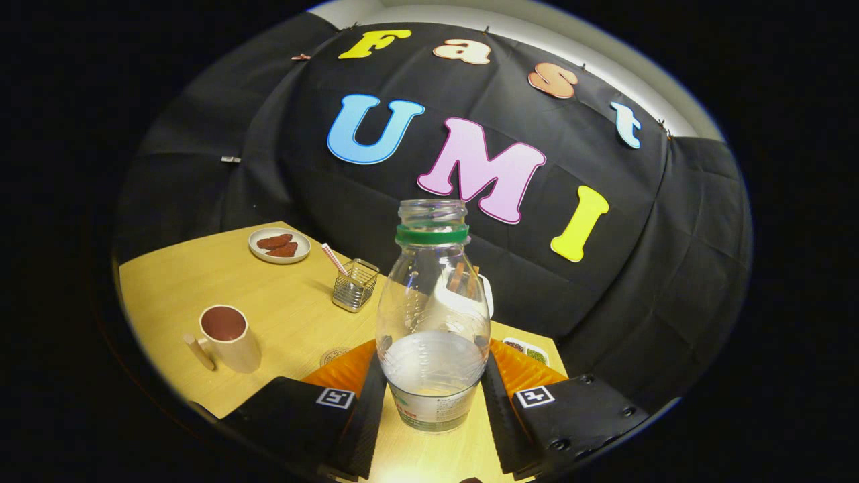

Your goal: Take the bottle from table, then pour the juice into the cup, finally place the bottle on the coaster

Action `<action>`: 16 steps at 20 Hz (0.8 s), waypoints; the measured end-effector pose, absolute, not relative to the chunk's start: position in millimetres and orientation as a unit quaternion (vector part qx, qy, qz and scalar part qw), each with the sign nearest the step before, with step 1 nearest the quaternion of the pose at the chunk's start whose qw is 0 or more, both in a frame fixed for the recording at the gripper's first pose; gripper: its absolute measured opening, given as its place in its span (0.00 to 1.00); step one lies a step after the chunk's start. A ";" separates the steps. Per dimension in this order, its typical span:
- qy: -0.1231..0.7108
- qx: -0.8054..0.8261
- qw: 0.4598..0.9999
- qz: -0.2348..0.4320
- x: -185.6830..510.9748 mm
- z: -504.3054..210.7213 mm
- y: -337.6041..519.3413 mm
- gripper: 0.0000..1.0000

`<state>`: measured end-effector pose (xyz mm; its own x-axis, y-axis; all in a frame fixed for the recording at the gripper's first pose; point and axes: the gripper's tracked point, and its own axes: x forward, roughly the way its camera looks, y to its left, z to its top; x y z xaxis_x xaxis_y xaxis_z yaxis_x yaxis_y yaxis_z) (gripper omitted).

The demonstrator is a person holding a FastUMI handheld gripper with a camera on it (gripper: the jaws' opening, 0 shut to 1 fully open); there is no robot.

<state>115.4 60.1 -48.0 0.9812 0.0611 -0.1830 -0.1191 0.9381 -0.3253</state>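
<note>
A clear plastic bottle point(433, 315) with a green neck ring and no cap stands upright between my fingers, holding a little pale juice at its bottom. My gripper point(433, 392) is shut on the bottle, both pads pressing its lower sides. A cream cup point(229, 337) with a handle stands on the wooden table point(282, 302) ahead and to the left of the fingers; its inside looks dark reddish. A round coaster point(333, 355) lies just beyond the left finger, partly hidden by it.
A white plate point(279, 245) with reddish pieces sits at the far left of the table. A small wire basket point(355, 284) with a striped straw stands behind the coaster. A white dish shows behind the bottle, and a small tray point(527, 350) of bits lies beyond the right finger.
</note>
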 end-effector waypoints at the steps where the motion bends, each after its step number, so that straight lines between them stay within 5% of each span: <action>1: 0.081 -0.184 0.979 0.046 116.0 -46.0 61.4 0.72; 16: 0.055 -0.370 0.925 0.068 126.4 -56.6 104.9 0.71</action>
